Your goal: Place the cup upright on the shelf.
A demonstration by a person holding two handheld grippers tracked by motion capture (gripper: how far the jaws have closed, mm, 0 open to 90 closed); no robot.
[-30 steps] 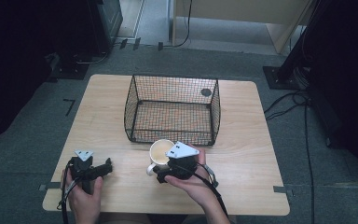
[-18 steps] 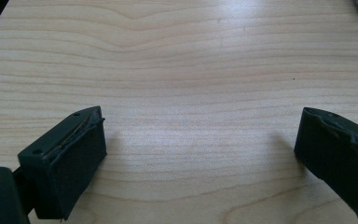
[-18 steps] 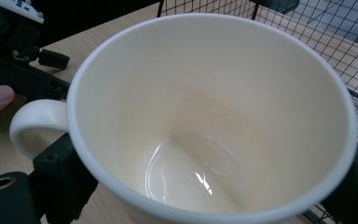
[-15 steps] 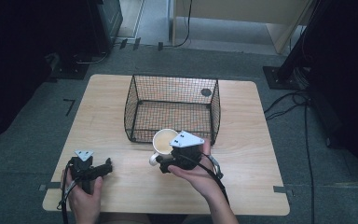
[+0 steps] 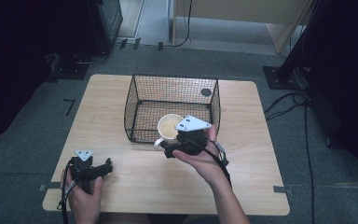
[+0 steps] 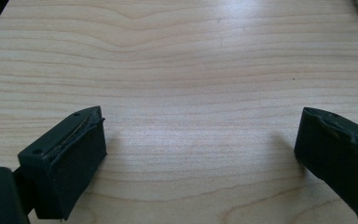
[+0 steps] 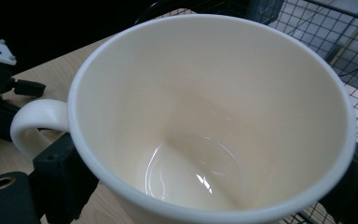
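Observation:
A cream mug (image 5: 169,128) (image 7: 214,126) with a white handle hangs in the air at the front rim of the black wire basket (image 5: 142,93). My right gripper (image 5: 171,148) (image 7: 205,186) is shut on the mug, a jaw on each side of its body, and the mug is empty inside. My left gripper (image 5: 108,166) (image 6: 200,154) rests low at the table's front left, its jaws wide open over bare wood with nothing between them.
The wire basket (image 7: 349,56) stands at the middle of the wooden table (image 5: 261,140), open at the top, with a small dark round thing (image 5: 206,92) by its far right corner. Dark equipment and cables lie on the floor around the table.
My right gripper has lifted the mug off the table and carried it forward to the basket's front rim. The left gripper has stayed put.

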